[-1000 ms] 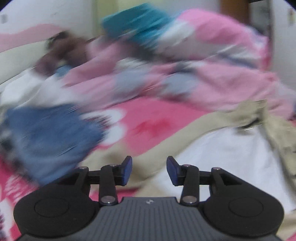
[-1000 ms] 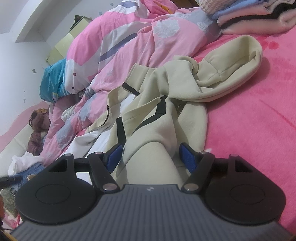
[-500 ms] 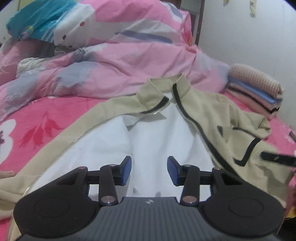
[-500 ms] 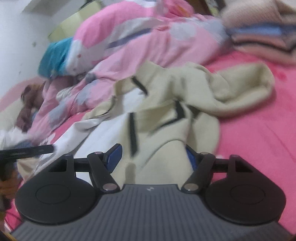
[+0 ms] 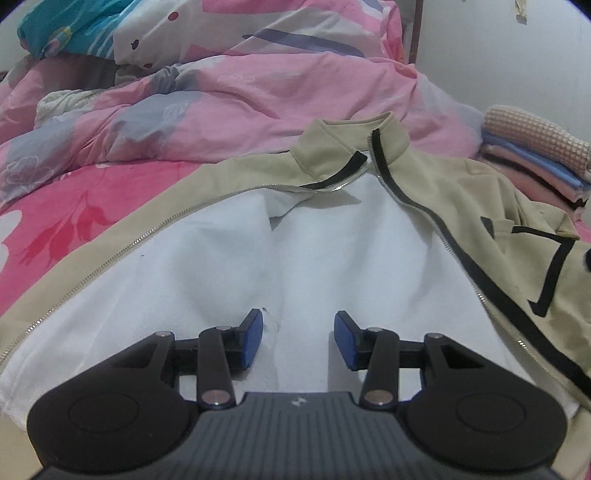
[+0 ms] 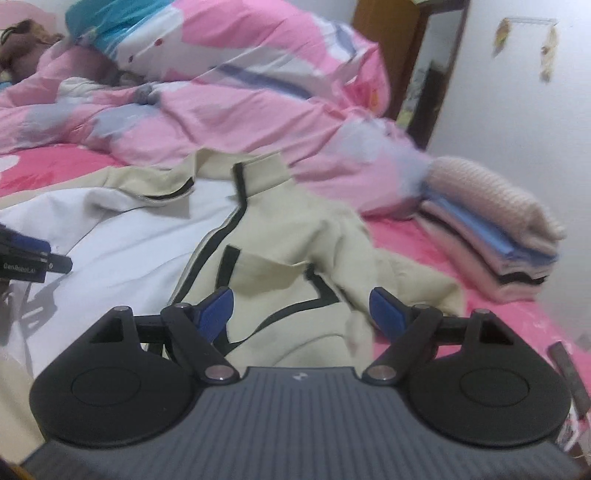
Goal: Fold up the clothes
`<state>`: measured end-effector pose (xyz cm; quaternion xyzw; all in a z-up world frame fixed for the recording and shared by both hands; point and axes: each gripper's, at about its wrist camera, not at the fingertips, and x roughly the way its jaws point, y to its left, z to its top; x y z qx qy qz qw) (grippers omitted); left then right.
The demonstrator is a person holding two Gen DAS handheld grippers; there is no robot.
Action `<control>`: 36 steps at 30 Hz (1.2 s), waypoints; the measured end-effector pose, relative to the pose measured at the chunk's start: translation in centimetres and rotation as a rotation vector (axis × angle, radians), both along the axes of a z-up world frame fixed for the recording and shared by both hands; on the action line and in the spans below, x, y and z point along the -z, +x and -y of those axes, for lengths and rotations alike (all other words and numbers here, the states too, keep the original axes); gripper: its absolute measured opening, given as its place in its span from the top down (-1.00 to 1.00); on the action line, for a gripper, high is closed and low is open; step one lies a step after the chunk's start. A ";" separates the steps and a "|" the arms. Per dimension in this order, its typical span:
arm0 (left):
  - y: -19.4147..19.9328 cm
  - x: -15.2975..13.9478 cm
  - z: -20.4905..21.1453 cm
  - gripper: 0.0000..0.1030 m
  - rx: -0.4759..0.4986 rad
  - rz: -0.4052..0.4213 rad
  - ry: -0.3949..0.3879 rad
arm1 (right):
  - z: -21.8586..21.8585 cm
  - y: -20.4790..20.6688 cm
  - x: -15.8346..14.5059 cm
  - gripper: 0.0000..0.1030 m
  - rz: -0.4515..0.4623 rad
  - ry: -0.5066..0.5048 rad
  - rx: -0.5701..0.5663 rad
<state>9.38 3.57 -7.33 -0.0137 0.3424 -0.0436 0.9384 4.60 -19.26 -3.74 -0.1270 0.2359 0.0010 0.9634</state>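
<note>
The beige jacket [image 5: 461, 206] lies unzipped on the pink bedsheet [image 5: 66, 221], its white lining [image 5: 295, 251] face up and the black-trimmed collar [image 5: 384, 144] at the far end. Take that jacket as the landmark.

The left gripper [image 5: 297, 338] hangs over the near part of the lining, jaws part open, nothing between the blue pads [image 5: 253, 338]; whether they touch the cloth I cannot tell.

The right gripper [image 6: 302, 312] is over the jacket's right front panel, by the black pocket trim [image 6: 317, 291]. Its jaws have just been opening and now stand wide, with rumpled beige cloth showing in the gap but neither pad pressing on it (the picture is a bit blurred here). From this view the left gripper's tip pokes in at the jacket's left side [image 6: 26, 254], above the lining.

Beyond the collar, a pink floral duvet [image 5: 240, 92] is heaped up and crowds the jacket's far edge. A teal pillow [image 5: 70, 26] sits on top of that heap, away to the left.

Right of the jacket, near the wall, stands a stack of folded clothes [image 6: 495, 236], pink, blue and waffle-knit. The jacket's bunched sleeve [image 6: 406, 273] sprawls between panel and stack.
</note>
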 end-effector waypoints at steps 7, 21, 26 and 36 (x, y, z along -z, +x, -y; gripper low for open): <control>0.0 0.6 0.9 -0.09 0.008 0.033 0.051 | -3.2 1.0 2.4 -0.58 -0.135 0.060 -0.227; 0.1 1.0 1.2 -0.17 0.011 0.043 0.075 | 1.5 3.3 1.8 0.92 -0.150 0.112 -0.129; 0.1 1.0 1.3 -0.17 0.012 0.043 0.080 | 7.2 4.7 -3.2 0.92 0.032 0.086 0.041; 0.1 1.0 1.8 -0.18 0.009 0.038 0.119 | 19.5 12.5 -4.1 0.93 0.080 0.192 0.311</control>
